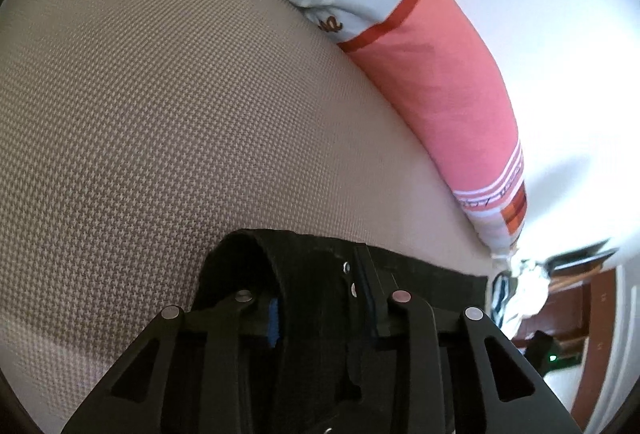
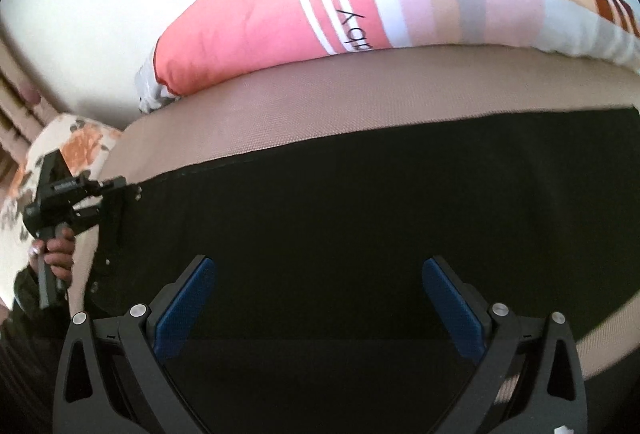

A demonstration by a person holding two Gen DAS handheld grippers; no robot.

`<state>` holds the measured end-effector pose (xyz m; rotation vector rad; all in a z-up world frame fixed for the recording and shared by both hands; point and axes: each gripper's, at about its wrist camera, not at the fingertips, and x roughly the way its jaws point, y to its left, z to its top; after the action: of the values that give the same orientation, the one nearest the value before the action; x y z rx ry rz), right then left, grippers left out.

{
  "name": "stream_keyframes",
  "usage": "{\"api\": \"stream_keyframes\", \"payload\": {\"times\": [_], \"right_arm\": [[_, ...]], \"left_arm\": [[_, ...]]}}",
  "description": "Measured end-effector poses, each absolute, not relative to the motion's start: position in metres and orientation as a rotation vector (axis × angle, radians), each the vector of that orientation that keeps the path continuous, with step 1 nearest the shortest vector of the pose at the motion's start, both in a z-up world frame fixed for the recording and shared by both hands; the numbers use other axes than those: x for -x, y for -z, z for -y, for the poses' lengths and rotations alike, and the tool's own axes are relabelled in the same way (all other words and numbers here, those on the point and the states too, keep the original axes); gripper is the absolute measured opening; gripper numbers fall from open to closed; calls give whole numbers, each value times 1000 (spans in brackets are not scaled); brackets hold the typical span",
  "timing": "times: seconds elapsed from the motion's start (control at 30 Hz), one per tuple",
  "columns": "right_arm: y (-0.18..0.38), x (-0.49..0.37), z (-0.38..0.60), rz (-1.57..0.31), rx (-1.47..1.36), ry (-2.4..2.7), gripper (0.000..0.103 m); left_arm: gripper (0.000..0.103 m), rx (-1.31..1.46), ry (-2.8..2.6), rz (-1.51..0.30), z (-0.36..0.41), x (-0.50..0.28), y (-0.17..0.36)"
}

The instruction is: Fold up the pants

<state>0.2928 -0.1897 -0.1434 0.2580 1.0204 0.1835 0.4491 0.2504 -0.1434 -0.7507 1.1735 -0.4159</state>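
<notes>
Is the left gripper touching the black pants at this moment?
Touching. In the left wrist view the left gripper has the waistband of the black pants bunched between its narrowed fingers; the right wrist view shows the same gripper at the waistband corner.

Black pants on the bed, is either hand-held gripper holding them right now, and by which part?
The left hand-held gripper pinches the black pants at the waistband corner. The right hand-held gripper stands open above them, holding nothing.

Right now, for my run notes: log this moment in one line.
left gripper: shut on pants waistband | right gripper: open above pants | pants: flat on bed | pillow: behind
</notes>
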Motion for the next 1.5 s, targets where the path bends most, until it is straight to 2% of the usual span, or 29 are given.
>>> {"api": "stream_keyframes", "payload": {"times": [0.07,0.13,0.4,0.73,0.97,1.2,1.33,1.5], "right_arm": [[143,-303,185,-1023,-196,-209,103],[143,-312,181,-1036,-128,-240,103],[134,-367,163,-1085,131,-516,103],[149,-432,144,-1217,321,-865,103],[165,-451,140,-1284,412,-979,76],[165,-456,157,-1263,417,-977,46],[164,-453,160,-1252,431,-981,37],[165,-449,159,-1251,469,-986,36]], "left_arm": [[16,710,384,-1149,-248,-444,139],[11,660,384,-1121,-243,-439,131],[8,522,490,-946,-214,-398,57],[8,515,571,-816,-225,-345,17],[8,518,535,-804,-229,-337,12],[8,531,494,-829,-228,-346,20],[8,517,482,-830,-225,-348,20],[8,513,485,-828,-225,-347,18]]}}
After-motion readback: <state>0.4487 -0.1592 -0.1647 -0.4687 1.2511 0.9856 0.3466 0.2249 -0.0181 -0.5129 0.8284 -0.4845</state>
